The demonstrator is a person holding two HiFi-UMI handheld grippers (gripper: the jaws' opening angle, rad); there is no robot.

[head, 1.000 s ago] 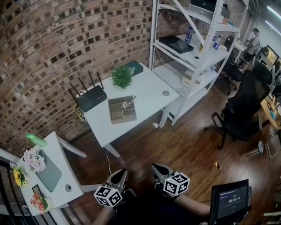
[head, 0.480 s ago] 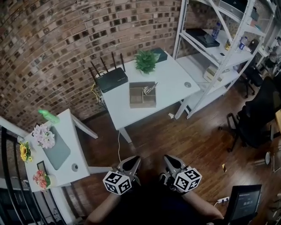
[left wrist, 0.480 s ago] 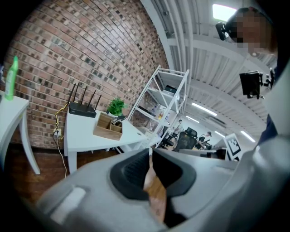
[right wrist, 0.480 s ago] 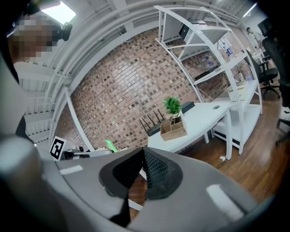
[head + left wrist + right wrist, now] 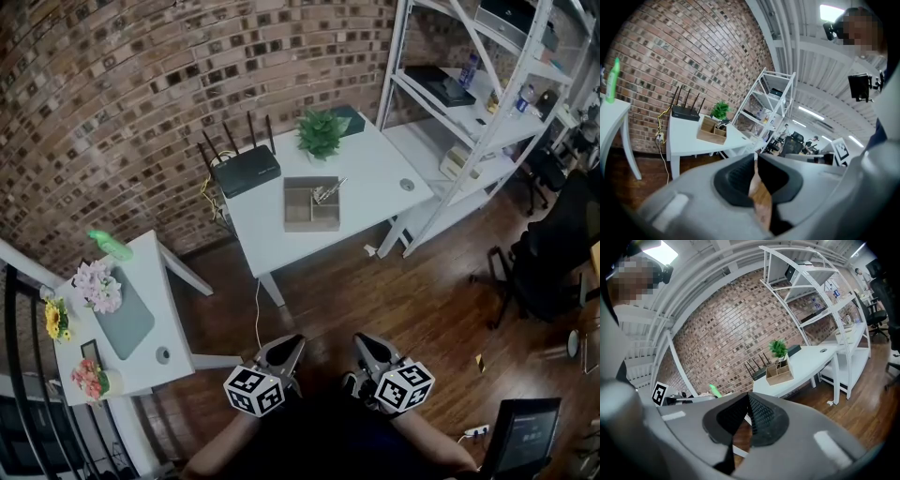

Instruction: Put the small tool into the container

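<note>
Far from me, a wooden container (image 5: pixel 302 212) stands on the white table (image 5: pixel 366 178). A small metal tool (image 5: pixel 328 193) lies in its right compartment, sticking out over the rim. Both grippers hang low near my body above the wooden floor, well short of the table. The left gripper (image 5: pixel 290 344) is shut with nothing between its jaws, and so is the right gripper (image 5: pixel 362 341). In the left gripper view the container (image 5: pixel 711 131) shows beyond the left gripper (image 5: pixel 755 161). The right gripper view has the container (image 5: pixel 779 373) past the right gripper (image 5: pixel 749 398).
On the table are a black router (image 5: pixel 247 170) and a potted plant (image 5: pixel 322 132). A white shelf rack (image 5: pixel 469 84) stands to the right. A small side table (image 5: pixel 141 314) with flowers and a green bottle (image 5: pixel 111 246) is at left. An office chair (image 5: pixel 553 253) stands far right.
The head view has swung, so the table now sits further right and higher in frame. Both grippers stay shut and low near my body.
</note>
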